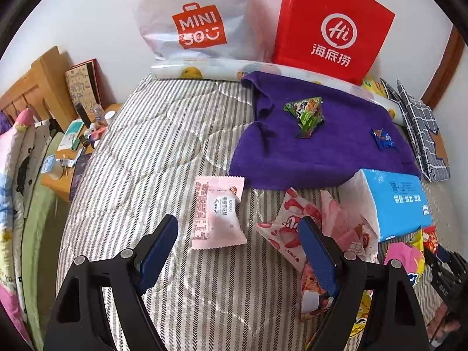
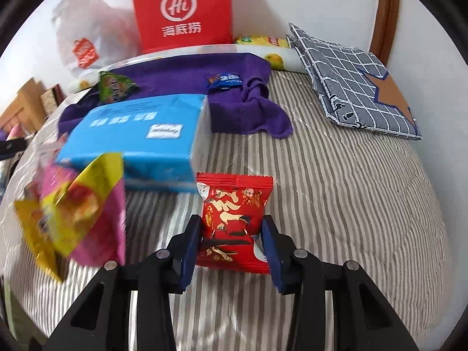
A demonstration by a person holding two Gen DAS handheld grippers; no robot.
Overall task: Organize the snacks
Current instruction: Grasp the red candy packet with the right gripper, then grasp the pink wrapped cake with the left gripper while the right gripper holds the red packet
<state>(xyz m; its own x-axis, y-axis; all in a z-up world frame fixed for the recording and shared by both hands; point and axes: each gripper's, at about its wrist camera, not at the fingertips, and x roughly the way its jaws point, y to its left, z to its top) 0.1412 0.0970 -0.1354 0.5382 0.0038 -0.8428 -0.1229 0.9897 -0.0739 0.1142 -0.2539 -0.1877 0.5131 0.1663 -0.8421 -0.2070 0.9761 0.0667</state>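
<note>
My right gripper [image 2: 231, 234] is shut on a red snack packet [image 2: 234, 204], its blue pads pinching the packet's two sides just above the striped bedcover [image 2: 336, 204]. My left gripper [image 1: 237, 222] is open low over the bed. A pink-and-white snack packet [image 1: 216, 210] lies flat between and just beyond its fingertips, untouched. A strawberry-print packet [image 1: 288, 228] lies by its right finger. A purple cloth [image 1: 321, 152] is spread further back, with a green triangular packet [image 1: 307, 114] and a small blue packet [image 1: 383, 137] on it.
A blue tissue pack [image 2: 140, 137] lies left of the red packet, with blurred yellow and pink packets [image 2: 73, 210] beside it. A red paper bag [image 1: 333, 23] and a white plastic bag [image 1: 193, 20] stand against the wall. A grey checked bag [image 2: 356, 79] lies at the right.
</note>
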